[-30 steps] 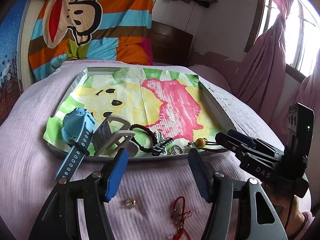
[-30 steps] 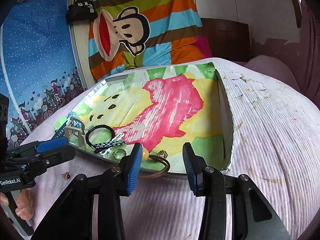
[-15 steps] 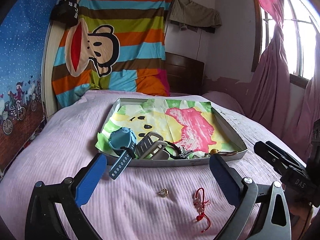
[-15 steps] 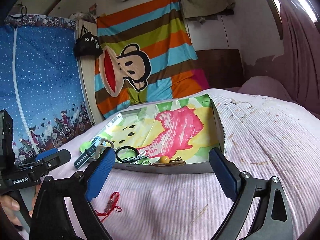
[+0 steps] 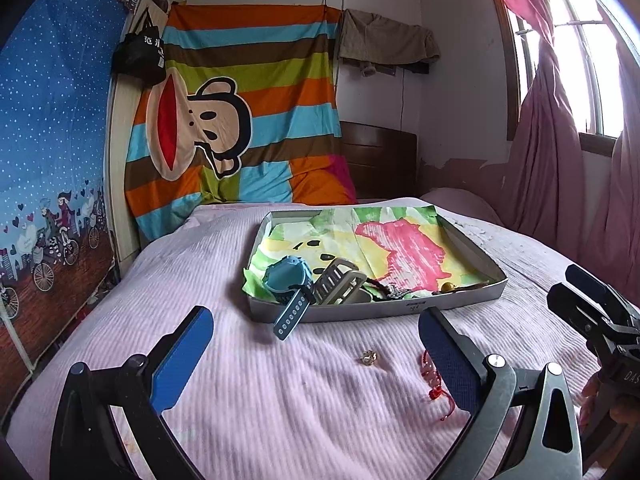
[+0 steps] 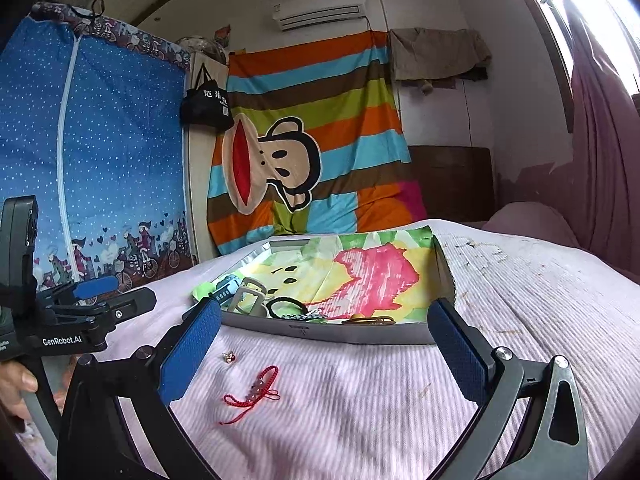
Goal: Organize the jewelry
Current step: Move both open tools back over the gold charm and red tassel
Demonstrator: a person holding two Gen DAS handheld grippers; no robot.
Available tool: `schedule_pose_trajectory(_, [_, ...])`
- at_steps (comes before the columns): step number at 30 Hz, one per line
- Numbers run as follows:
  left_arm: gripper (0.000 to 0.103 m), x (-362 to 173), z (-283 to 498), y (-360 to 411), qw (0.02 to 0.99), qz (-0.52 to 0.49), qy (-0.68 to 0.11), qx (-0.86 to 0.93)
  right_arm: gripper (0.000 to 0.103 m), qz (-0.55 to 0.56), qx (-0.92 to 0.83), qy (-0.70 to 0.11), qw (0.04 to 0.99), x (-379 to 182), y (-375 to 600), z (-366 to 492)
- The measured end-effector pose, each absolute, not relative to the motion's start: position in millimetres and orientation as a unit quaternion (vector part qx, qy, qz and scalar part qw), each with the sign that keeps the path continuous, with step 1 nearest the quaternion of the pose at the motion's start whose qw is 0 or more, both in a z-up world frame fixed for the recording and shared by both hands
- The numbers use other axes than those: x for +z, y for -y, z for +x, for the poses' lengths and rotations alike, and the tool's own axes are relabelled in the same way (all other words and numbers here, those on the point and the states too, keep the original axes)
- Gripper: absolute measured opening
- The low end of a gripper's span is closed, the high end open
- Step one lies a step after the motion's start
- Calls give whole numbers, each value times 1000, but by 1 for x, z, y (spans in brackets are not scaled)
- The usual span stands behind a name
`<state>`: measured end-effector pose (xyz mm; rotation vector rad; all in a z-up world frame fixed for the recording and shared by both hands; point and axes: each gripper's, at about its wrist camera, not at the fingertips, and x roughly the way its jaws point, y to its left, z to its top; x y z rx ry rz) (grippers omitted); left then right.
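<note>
Red cord bracelet on the pink bedspread, partly hidden behind the left gripper finger in that view. Tray contents crowded, hard to separate. Left jaws wide, empty; right gripper opening, empty.

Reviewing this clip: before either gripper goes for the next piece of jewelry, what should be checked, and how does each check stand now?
1. Left gripper empty, jaws wide: ok.
2. Right gripper empty, jaws opening: ok.
3. Red bracelet on the bedspread, outside the tray: not ok, not yet put away.
4. Small ring on the bedspread, short of the tray: not ok.
5. Blue watch fully in the tray: not ok, its strap hangs over the front rim.
6. Free room on the tray's paper lining: ok.
</note>
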<state>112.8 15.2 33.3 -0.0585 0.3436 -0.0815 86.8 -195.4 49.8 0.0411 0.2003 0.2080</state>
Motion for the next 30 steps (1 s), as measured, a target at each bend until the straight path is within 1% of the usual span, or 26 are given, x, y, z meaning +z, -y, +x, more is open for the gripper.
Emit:
schedule_pose_trajectory(8, [103, 23, 103, -24, 984, -34, -175, -26, 102, 1, 108, -113, 988, 34, 190, 74])
schedule_pose_trajectory(13, [103, 20, 101, -26, 983, -38, -178, -27, 102, -11, 115, -115, 987, 35, 186, 73])
schedule_pose_trajectory(18, [103, 16, 106, -31, 979, -51, -194, -37, 102, -22, 135, -141, 981, 31, 179, 82])
schedule_pose_trajectory(20, [103, 13, 111, -33, 975, -60, -208, -47, 102, -30, 149, -164, 975, 27, 174, 90])
schedule_pose_trajectory(23, [98, 8, 119, -36, 968, -73, -229, -64, 101, -42, 164, -195, 966, 20, 167, 101])
schedule_pose_trajectory(25, [94, 5, 125, -36, 964, -79, -244, -73, 98, -48, 170, -211, 961, 16, 161, 107])
schedule_pose_trajectory(27, [90, 2, 130, -36, 959, -84, -256, -84, 89, -52, 176, -227, 956, 10, 157, 114])
schedule_pose_trajectory(30, [84, -2, 135, -35, 954, -87, -269, -94, 84, -55, 181, -253, 949, 4, 152, 125])
